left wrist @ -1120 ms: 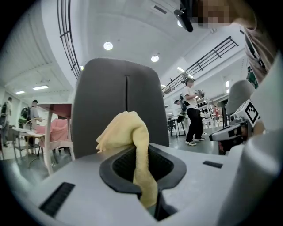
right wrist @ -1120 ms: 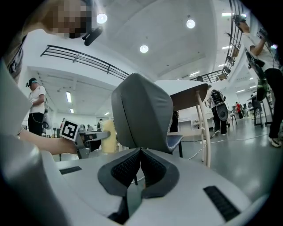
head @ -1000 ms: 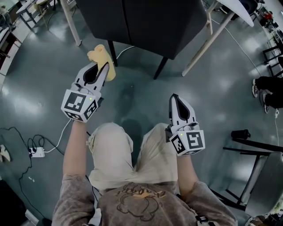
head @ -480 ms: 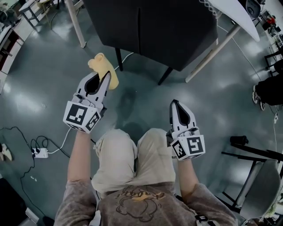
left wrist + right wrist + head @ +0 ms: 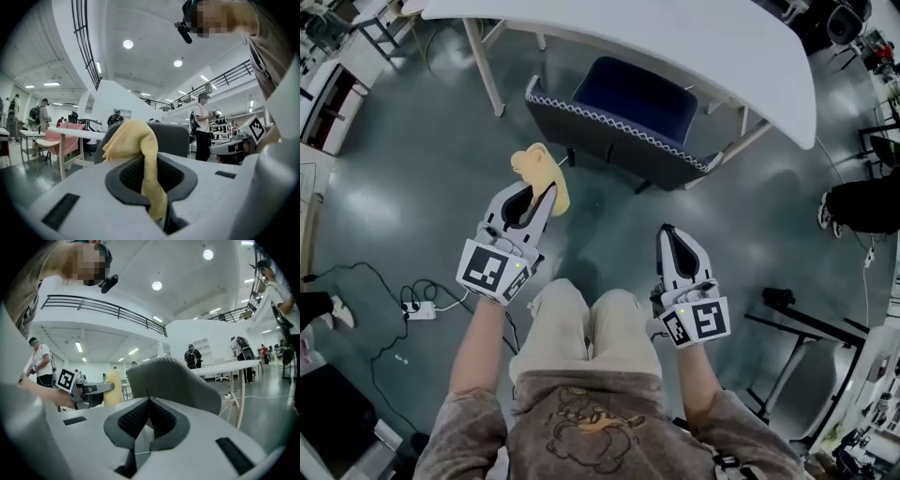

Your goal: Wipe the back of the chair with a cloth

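Under the white surface (image 5: 694, 42): the chair (image 5: 623, 145) stands pushed in on the floor, with its dark back turned toward the person and its blue seat beyond. It is well apart from both grippers.
Left hand-held gripper (image 5: 546, 190): clenched on the yellow cloth (image 5: 540, 173). The jaws pinch one hanging strip, and the rest bunches loosely above the tips.
Right hand-held gripper (image 5: 667, 231): jaws pressed together with nothing between them. It is held near the person's knee and points toward the chair.
Cloth, place: in the air ahead of the left jaws, between the person and the chair back, touching neither the chair nor the floor.
Cloth, handling: it looks soft, light and floppy, folding over on itself. It will probably drag and crumple rather than lie flat, so the bunched wad is the part to press on the back. The pinch across a gathered fold looks firm enough for rubbing.
Chair back, handling: it appears to be padded fabric, curved, with a stitched trim along the top rim. On its thin legs the chair may slide when pushed, so the free gripper could steady it at the top rim.
Stage: by my reading, wiping has not begun, and closing in on the back comes first.
Floor: a power strip (image 5: 420, 309) with its cables lies to the person's left, off the line to the chair.
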Demonstrator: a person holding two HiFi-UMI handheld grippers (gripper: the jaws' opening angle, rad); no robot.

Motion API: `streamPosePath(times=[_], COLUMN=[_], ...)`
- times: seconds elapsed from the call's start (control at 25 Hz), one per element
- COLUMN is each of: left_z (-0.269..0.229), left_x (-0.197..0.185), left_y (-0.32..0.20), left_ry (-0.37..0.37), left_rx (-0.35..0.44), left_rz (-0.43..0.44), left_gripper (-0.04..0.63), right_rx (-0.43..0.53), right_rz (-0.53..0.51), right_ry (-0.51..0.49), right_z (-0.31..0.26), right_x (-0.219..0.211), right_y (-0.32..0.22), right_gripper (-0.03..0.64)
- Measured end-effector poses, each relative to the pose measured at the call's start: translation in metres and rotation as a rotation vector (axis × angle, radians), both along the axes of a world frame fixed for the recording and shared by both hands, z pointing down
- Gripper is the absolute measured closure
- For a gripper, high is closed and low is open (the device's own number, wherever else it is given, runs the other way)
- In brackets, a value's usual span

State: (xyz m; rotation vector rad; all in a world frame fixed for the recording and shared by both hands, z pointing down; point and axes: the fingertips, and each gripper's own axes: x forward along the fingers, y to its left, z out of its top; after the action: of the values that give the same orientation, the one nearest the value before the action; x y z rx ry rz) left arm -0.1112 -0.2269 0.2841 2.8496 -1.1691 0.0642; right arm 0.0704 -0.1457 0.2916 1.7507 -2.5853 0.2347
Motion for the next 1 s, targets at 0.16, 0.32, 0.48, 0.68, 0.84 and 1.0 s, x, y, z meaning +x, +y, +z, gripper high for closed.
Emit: streamPosePath(times=[0.16, 0.32, 0.48, 0.68, 0.84, 1.0], left_z=[-0.101, -0.196, -0.263, -0.302, -0.313, -0.32], left_x=[-0.012, -0.029, -0.041, -0.045, -0.045, -0.045], left_y=[-0.006, -0.008, -0.015, -0.018, -0.01, -0.005], left_ry=[0.007, 0.007, 0.003, 0.007, 0.022, 0.036], left_rx=[-0.029, -0.045, -0.029, -0.019, -0.029, -0.038], left_rz=[-0.02, -0.026, -0.035, -0.019, -0.018, -0.022], left_gripper=[0.543, 0.543, 0.543, 0.543, 0.543, 0.543], right_rx=[0.003, 0.007, 0.031, 0.05, 0.044, 0.02], right_rz=[0.016, 0.037, 0.059, 0.082, 0.081, 0.092], right_ry=[0.006, 0.002, -0.027, -0.047, -0.059, -0.071], right_z=[-0.106, -0.204, -0.278, -0.32, -0.326, -0.325], right_x=[-0.005, -0.008, -0.012, -0.018, -0.016, -0.004], right_y=[-0.01, -0.021, -0.033, -0.036, -0.028, -0.022], right_gripper=[0.591, 0.591, 0.591, 0.591, 0.591, 0.591])
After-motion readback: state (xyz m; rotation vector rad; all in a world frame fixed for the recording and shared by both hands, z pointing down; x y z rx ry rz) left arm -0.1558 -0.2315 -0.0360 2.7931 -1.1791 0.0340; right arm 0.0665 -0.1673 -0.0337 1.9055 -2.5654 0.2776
